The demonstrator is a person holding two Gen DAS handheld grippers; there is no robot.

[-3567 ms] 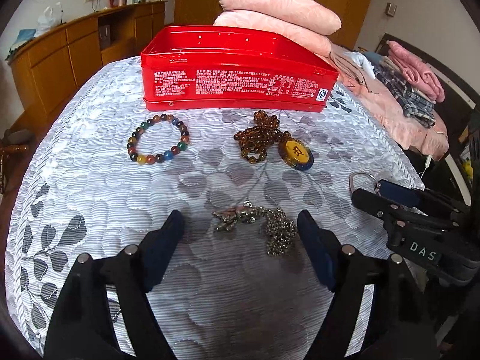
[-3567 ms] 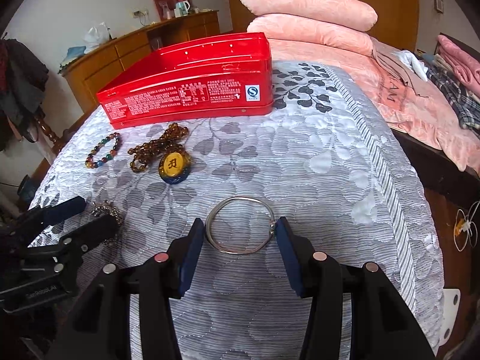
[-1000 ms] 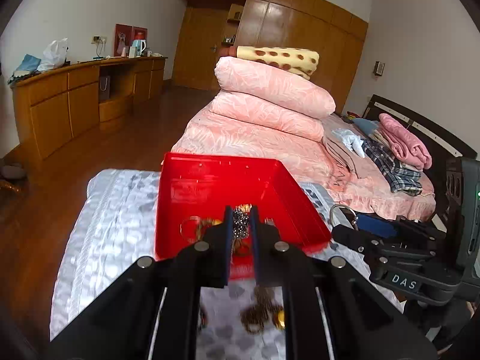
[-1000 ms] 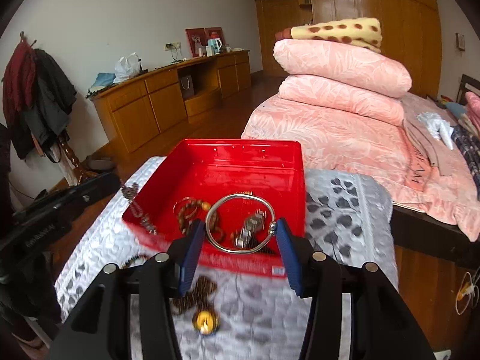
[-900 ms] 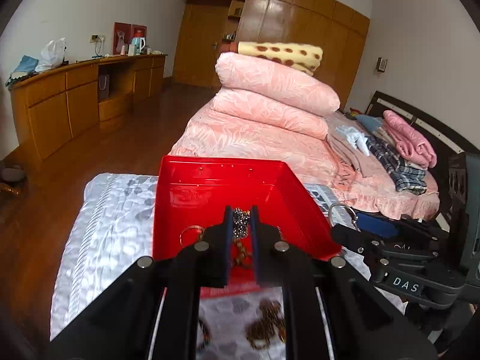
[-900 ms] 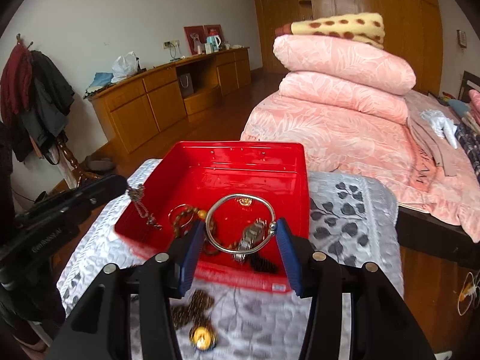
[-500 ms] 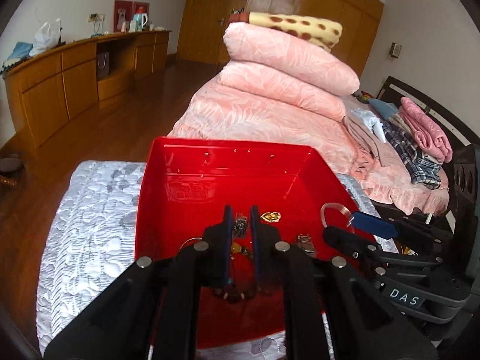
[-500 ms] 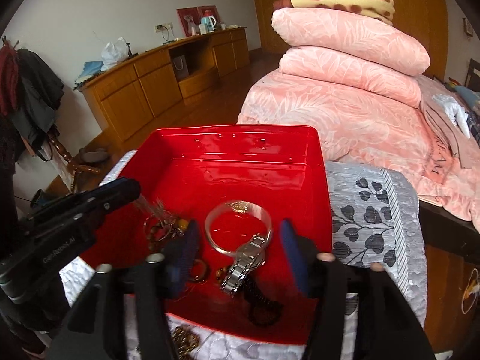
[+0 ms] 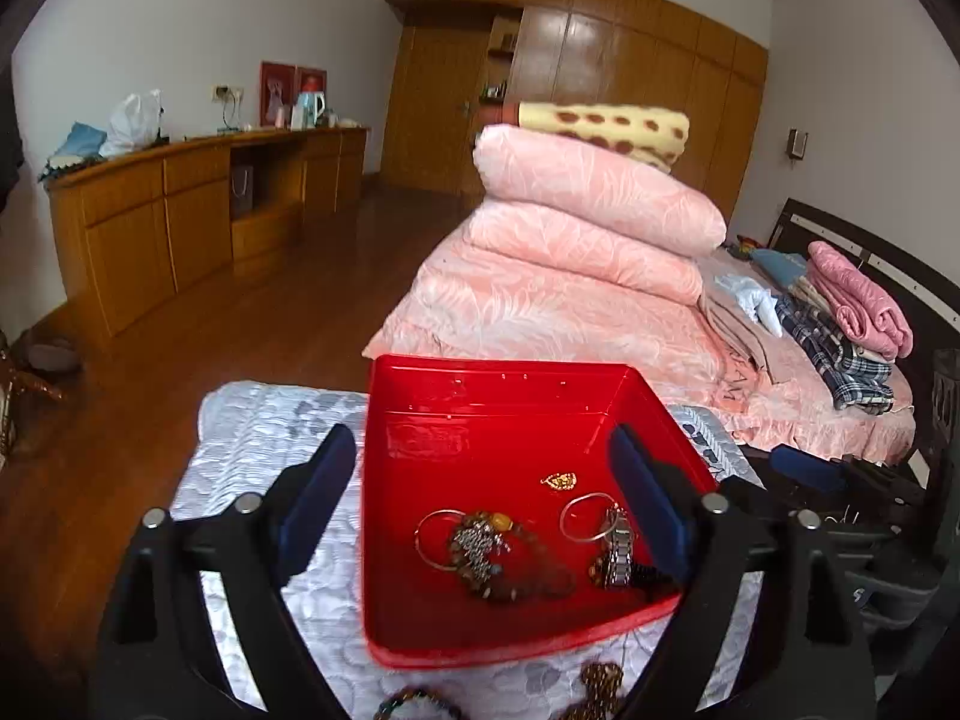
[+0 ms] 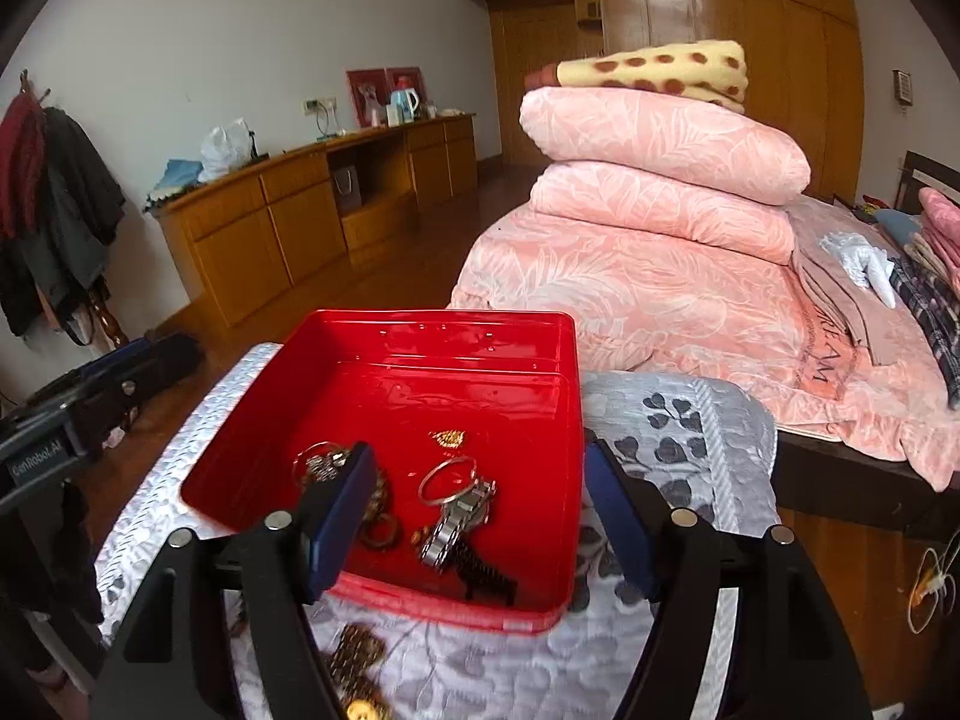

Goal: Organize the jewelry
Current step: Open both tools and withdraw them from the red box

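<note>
The worktop (image 9: 258, 438) carries a red box (image 9: 498, 408). Both the left claw (image 9: 486, 492) and the right claw (image 10: 477, 516) gape wide and empty above it. Inside lie a chain (image 9: 477, 546), bangle (image 10: 447, 480) and watch (image 10: 456, 525).

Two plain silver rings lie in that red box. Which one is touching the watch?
The silver bangle on the right side of the red box: the watch lies against its rim. The other ring, left, lies by the heap of chains and beads.

An open red box (image 9: 510, 408) holds a silver bangle (image 10: 447, 480), watch (image 10: 459, 519) and beaded chains (image 9: 480, 546).
</note>
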